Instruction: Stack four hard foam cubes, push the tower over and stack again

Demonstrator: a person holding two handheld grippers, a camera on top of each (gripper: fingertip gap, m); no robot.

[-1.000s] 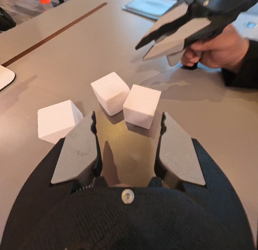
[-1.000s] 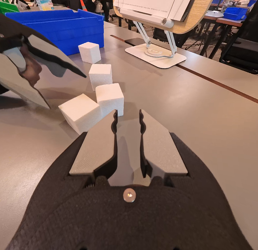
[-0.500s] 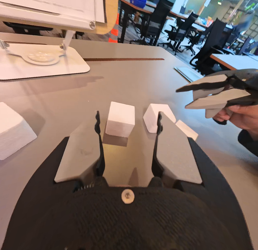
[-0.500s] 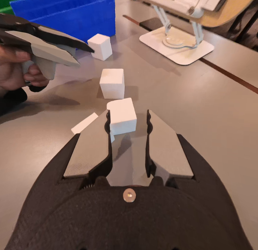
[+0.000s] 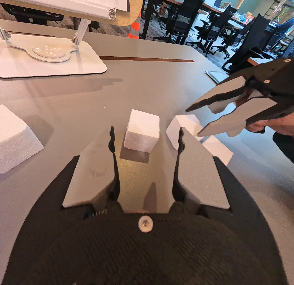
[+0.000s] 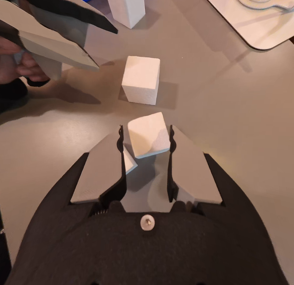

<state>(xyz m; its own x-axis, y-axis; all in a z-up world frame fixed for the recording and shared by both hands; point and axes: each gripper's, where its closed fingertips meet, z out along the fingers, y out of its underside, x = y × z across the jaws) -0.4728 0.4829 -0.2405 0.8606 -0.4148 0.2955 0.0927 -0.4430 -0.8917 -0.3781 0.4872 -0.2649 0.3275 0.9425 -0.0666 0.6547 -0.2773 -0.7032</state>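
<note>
Four cubes lie apart on the worktop (image 5: pixel 159 89). Left gripper (image 5: pixel 146 134), fingers spread, faces one cube (image 5: pixel 142 130) at 12 o'clock. Right gripper (image 6: pixel 146 134), fingers spread, straddles another cube (image 6: pixel 148 134) without gripping.

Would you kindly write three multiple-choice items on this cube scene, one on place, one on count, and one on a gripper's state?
1. Where does the cube nearest the right gripper lie?
A. On another cube's top
B. On the table, under the gripper's fingertips
C. In a bin

2. How many white foam cubes show in the left wrist view?
A. Two
B. Three
C. Four

3. What state is the left gripper in?
A. Open, empty
B. Shut on a cube
C. Shut, empty

Answers:
1 B, the tilted cube sits on the grey table between the open fingers.
2 C, one at left, one ahead, two at right.
3 A, its jaws stand apart, the cube ahead lying beyond them.
</note>
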